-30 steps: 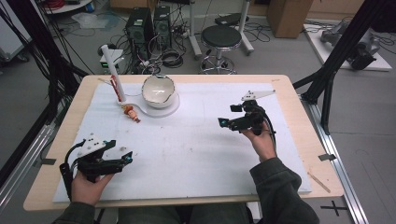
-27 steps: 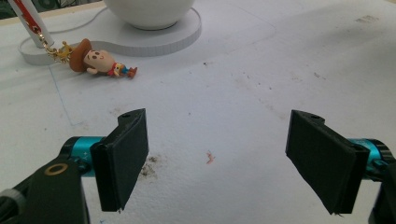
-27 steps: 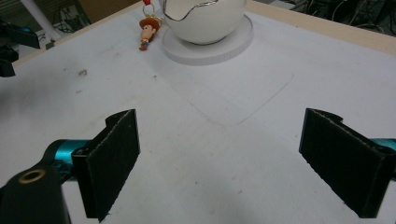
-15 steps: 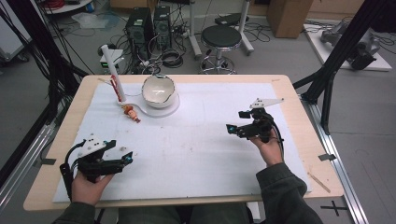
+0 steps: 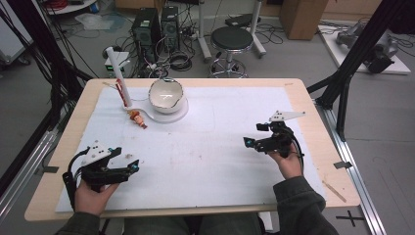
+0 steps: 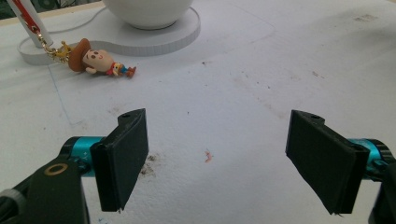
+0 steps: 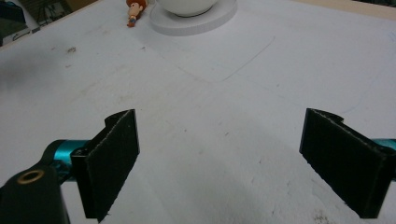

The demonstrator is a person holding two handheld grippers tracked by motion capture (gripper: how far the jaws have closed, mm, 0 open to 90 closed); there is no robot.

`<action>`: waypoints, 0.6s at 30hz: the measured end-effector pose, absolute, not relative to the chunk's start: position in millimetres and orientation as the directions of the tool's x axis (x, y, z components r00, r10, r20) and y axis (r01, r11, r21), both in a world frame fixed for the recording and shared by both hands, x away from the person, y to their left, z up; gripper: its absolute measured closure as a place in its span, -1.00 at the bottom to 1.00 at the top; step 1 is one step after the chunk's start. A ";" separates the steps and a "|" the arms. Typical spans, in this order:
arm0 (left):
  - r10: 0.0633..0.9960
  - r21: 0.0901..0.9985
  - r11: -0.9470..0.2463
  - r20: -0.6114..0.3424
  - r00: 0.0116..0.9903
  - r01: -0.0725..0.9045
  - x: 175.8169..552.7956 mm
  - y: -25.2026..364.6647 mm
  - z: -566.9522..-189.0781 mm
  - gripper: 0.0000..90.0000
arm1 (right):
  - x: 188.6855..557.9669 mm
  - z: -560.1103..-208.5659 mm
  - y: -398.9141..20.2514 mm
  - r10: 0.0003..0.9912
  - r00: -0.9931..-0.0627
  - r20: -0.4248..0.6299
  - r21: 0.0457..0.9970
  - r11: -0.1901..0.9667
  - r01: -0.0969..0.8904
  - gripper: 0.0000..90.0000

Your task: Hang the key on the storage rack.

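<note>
At the left of the surface [image 5: 303, 105], your left gripper [image 5: 128, 167] rests low near the front edge with its jaws spread wide and nothing between them; the left gripper view shows bare white sheet in the gap. Ahead of it, toward the far left, lies the little cowboy figure keychain [image 5: 137, 118], on its side on the sheet, its head toward the white post [image 5: 120, 78] and touching or just beside the edge of the flat white stand [image 5: 171, 115]. A gold chain [image 6: 55, 49] links the figure to a red strap [image 6: 28, 21] on that post. Just to the right of the figure, the white bowl [image 5: 165, 93] sits on the round part of the stand. Well apart on the right side, your right gripper [image 5: 254, 136] is raised a little above the sheet, jaws likewise spread wide and holding nothing, pointing toward the stand from across the sheet. By my reading, you are at the very start: both grippers are empty and well away from the things, and nothing has been grasped yet. The left one is nearer the figure, so the next move most likely falls to it: carry it forward and a little right, lower the open jaws either side of the figure's body, then close. Mind the chain and strap, which tie the figure to the post and may pull if you lift, and keep clear of the bowl beside it.
</note>
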State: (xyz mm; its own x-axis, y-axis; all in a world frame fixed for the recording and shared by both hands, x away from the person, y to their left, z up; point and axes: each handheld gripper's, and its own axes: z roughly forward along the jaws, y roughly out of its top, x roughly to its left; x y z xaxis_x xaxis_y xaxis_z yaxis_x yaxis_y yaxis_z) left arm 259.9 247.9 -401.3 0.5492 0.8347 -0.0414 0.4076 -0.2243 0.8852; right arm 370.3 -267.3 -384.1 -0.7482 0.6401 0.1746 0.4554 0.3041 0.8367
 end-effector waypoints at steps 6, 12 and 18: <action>0.834 0.883 -0.228 -0.040 0.550 0.410 259.6 247.3 -401.4 -0.52 | 363.8 -386.1 -275.9 0.647 -0.742 0.177 0.844 0.288 0.453 -0.76; 0.834 0.884 -0.226 -0.042 0.551 0.409 259.3 246.8 -401.8 -0.52 | 357.8 -389.3 -281.7 0.653 -0.735 0.180 0.844 0.282 0.457 -0.76; 0.832 0.885 -0.227 -0.042 0.553 0.407 258.5 246.6 -401.7 -0.52 | 353.3 -392.4 -286.2 0.655 -0.732 0.185 0.841 0.280 0.463 -0.76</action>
